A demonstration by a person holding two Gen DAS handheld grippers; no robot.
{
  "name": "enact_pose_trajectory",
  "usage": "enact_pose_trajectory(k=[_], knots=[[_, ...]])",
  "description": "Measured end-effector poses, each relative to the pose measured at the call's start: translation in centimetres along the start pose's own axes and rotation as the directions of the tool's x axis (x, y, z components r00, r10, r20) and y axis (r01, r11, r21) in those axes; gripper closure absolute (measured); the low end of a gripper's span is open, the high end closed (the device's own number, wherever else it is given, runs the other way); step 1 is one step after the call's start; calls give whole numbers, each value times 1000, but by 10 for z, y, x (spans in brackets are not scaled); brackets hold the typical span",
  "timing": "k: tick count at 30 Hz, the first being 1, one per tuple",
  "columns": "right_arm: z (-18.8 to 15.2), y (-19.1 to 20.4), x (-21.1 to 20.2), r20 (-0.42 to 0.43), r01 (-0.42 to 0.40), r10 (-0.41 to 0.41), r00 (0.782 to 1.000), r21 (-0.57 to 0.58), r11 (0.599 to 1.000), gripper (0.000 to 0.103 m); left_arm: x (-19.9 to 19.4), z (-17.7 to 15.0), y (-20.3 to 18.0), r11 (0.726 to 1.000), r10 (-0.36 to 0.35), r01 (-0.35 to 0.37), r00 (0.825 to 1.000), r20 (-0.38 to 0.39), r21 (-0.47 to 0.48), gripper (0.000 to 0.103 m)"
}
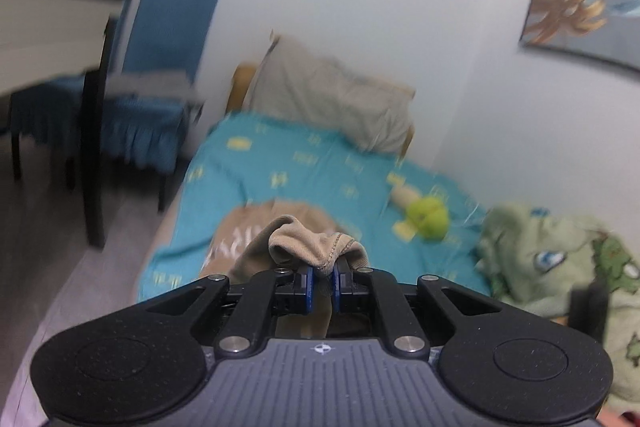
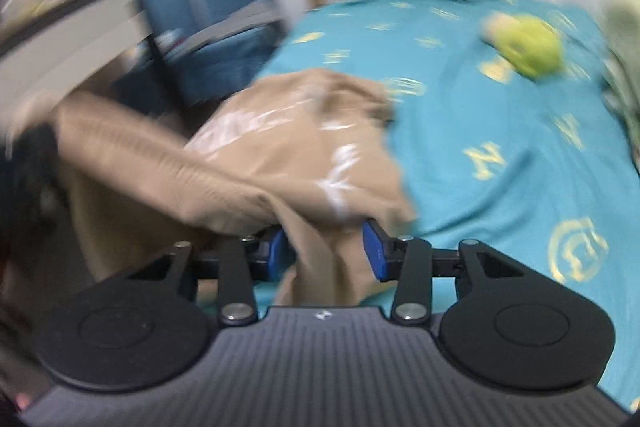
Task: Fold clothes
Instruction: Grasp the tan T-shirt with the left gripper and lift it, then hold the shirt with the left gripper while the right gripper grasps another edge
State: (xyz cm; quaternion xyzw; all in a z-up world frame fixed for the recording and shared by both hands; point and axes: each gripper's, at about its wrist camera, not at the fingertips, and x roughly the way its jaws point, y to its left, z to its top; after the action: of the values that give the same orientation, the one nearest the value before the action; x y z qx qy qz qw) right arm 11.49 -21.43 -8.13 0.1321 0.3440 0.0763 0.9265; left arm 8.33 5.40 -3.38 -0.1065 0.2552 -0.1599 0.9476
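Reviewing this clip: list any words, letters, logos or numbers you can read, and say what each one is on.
"N": yellow letter on the teal bedsheet, right wrist view.
"A": another yellow letter on the same sheet, less certain.
White print on the tan shirt: too blurred to read.
Small white emblem on the left hand-held gripper body: a symbol, no text.
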Motion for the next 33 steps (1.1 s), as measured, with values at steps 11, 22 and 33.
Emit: enact_pose_trajectory(k=[11, 22, 33], knots=[[13, -47, 1, -17, -6, 10, 1000, 193, 981, 39, 74, -22, 20, 996, 13, -34, 971, -241, -83, 92], [10, 18, 2, 54, 6, 4, 999, -187, 982, 18, 57, -8, 9, 990, -26, -2, 980, -198, -139, 92], [11, -22, 15, -60, 164, -162, 985, 32, 986, 18, 44, -12, -10, 996, 17, -28, 989, -145, -79, 93]])
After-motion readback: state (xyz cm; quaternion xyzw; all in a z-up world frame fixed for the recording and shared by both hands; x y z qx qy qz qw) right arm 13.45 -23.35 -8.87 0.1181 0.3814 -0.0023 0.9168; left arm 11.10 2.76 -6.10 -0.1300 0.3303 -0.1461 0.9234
